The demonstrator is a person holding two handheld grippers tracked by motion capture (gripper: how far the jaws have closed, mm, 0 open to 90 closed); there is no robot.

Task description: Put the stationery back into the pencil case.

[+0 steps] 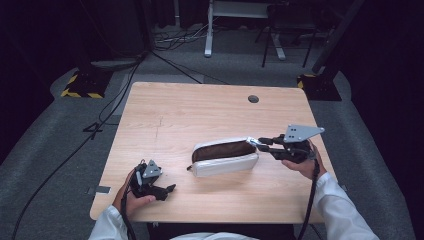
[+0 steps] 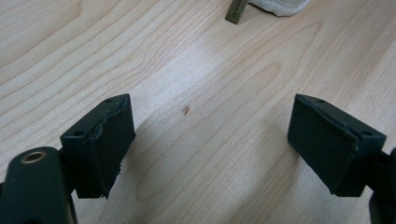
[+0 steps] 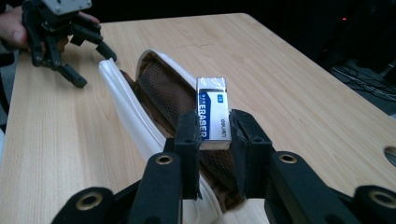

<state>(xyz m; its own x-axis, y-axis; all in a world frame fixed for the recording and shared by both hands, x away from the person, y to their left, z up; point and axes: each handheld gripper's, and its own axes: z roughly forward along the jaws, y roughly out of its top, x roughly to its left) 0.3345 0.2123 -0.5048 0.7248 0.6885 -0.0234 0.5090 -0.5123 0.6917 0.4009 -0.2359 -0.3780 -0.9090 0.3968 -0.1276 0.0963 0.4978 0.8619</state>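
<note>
A: Where's the eraser [image 3: 213, 114] right now?

B: Pinched between the jaws of the right gripper [image 1: 258, 144], label up, hanging just over the open end of the pencil case [image 1: 225, 157]. In the high view that's the case's 3 o'clock end, a little right of the table's [image 1: 165, 115] middle.

A: And the left gripper [image 1: 169, 189]?

B: Jaws spread wide, nothing between them, resting on the wood near the table's 7 o'clock corner, apart from the case.

A: So what could go wrong?

B: My guess is the eraser is going into the case. The jaws hold only its near end, so most of it sticks out forward; a nudge against the white rim [image 3: 135, 122] could twist it loose, and it would drop on the table instead of inside.

A: Anything else?

B: Nothing is steadying the case. If the right gripper pushes down on that soft rim, the case may slide toward 9 o'clock or the mouth may fold shut.
</note>
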